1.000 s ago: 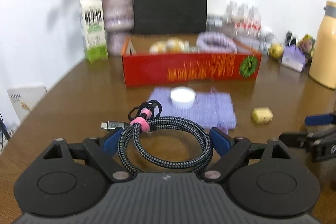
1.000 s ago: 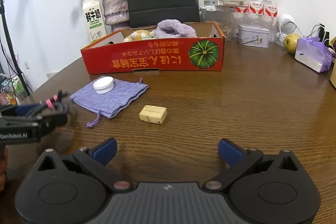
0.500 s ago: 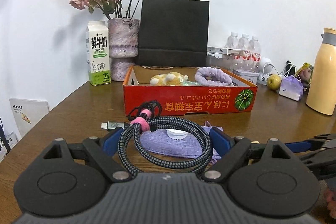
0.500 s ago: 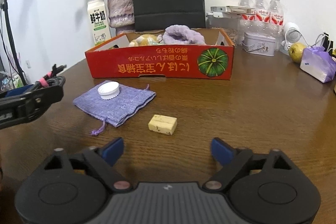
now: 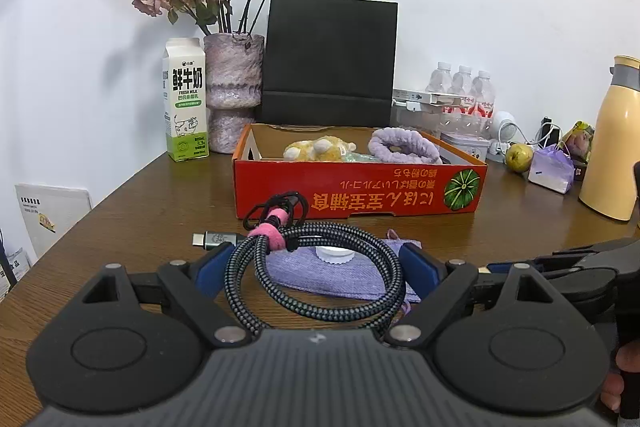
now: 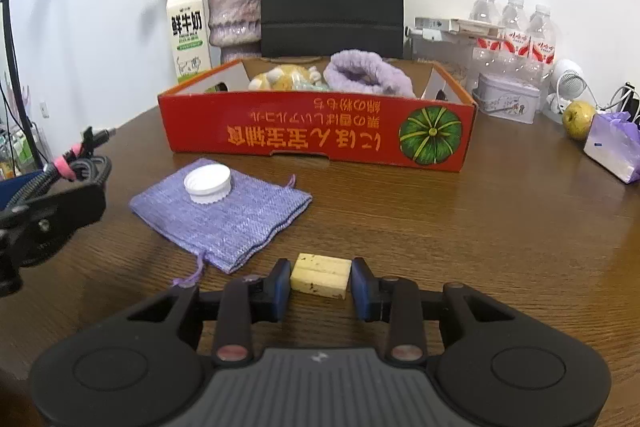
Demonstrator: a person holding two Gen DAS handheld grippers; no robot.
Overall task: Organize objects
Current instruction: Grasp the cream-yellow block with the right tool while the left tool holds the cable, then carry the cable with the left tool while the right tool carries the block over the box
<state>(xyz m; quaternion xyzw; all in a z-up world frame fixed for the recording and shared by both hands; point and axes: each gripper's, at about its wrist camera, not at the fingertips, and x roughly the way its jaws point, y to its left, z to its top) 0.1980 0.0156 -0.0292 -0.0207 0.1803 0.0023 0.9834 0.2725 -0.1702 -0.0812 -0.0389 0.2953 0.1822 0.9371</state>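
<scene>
Closing since earlier, right tool [image 6: 320,285] now pinches the yellow block [image 6: 319,274] by its ends; seemingly light, stiff; left tool [image 5: 316,269] clasps the coiled cable [image 5: 316,275].

milk carton [image 5: 185,99]: "鲜牛奶", "fresh milk", cow drawing. red box [image 6: 320,137], front wall: upside-down orange characters, not legible, beside a green pumpkin emblem [image 6: 430,135].

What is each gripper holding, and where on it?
Left gripper: coiled cable, by the coil's opposite sides. Right gripper: yellow block, by its two ends.
</scene>
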